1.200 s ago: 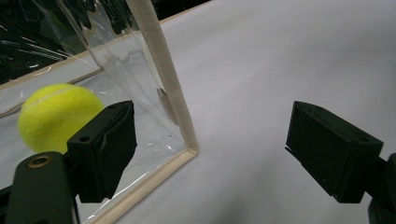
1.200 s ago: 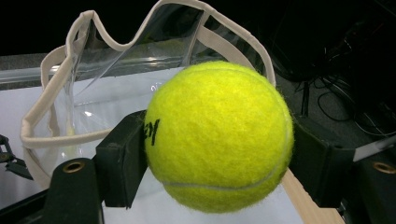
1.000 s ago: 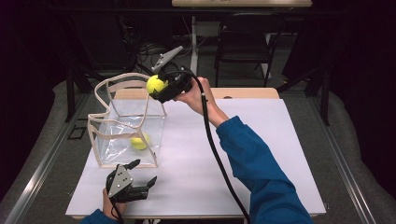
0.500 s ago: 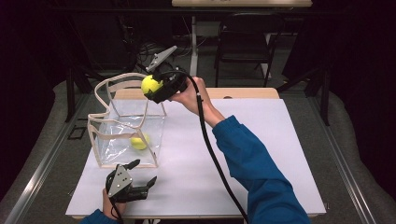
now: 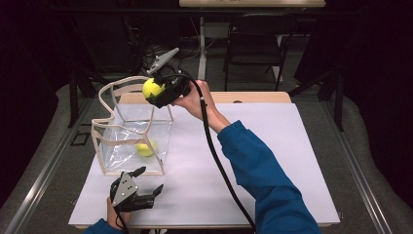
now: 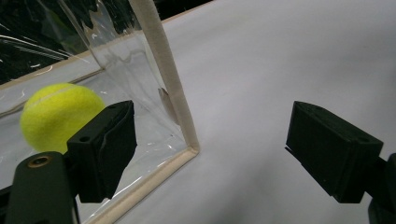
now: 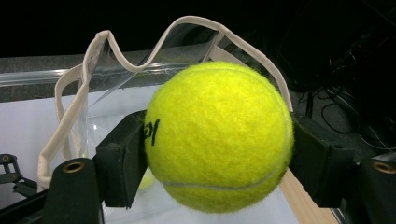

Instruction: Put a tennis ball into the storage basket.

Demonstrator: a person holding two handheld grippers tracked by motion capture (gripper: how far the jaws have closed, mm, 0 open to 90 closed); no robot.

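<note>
The right tool point(image 5: 157, 92) was seen pinching a fuzzy yellow-green tennis ball point(image 7: 218, 136) between its two black pads, raised above the far rim of the clear plastic bag with cream fabric edging point(image 5: 127, 127). In the right gripper view the wavy, sagging rim lay just beyond and below the held ball. A second yellow-green tennis ball point(image 5: 145, 147) was resting on the bag's floor. The left tool point(image 5: 146, 184) was noted with jaws spread and empty, low on the white tabletop point(image 5: 272, 161), just beside the bag's near corner and not gripping it.

Risks were judged as follows. If released from there, the held ball could strike the soft rim and roll off across the tabletop. As the bag was unsupported, it could be tipped or collapsed by a knock. The dropped ball could also rebound off the one inside.
</note>
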